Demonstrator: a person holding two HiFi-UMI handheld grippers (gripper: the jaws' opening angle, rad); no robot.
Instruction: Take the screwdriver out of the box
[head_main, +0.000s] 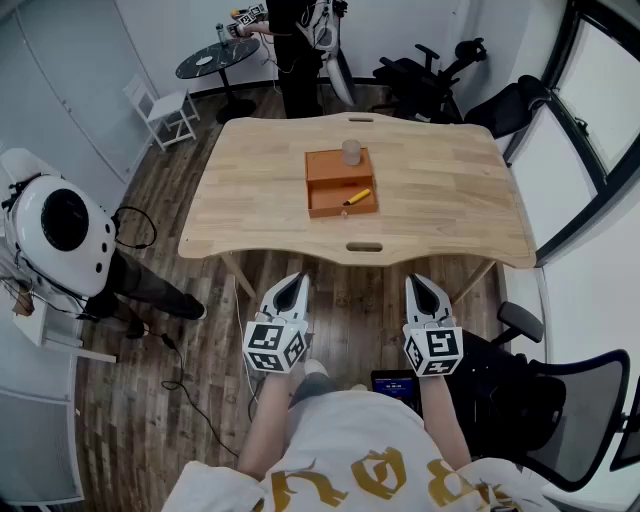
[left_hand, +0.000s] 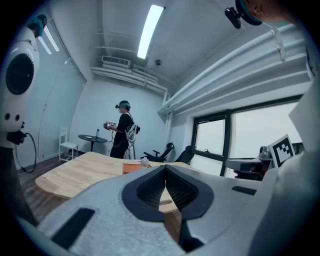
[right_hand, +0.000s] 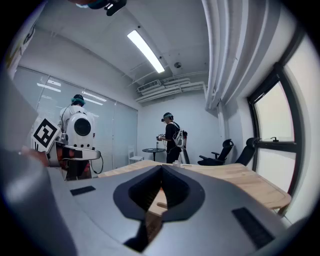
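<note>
A: Screwdriver (head_main: 357, 197), where?
B: Lying in the near half of the orange box (head_main: 325, 165), mid-table (head_main: 260, 190), yellow handle showing.
A: Left gripper (head_main: 291, 283)?
B: Fingers pressed together, nothing between them. Held about level, short of the table's near edge.
A: Right gripper (head_main: 423, 285)?
B: Same: tips closed, empty, beside the left one and well apart from the box.
A: Anything else?
B: Clear cup (head_main: 351, 151) at the box's far end. Person (head_main: 298, 55) standing past the far edge, by a round table (head_main: 217, 58).

screwdriver (head_main: 357, 197): yellow handle, lying slantwise in near compartment | box (head_main: 311, 190): orange, open-topped, two compartments
</note>
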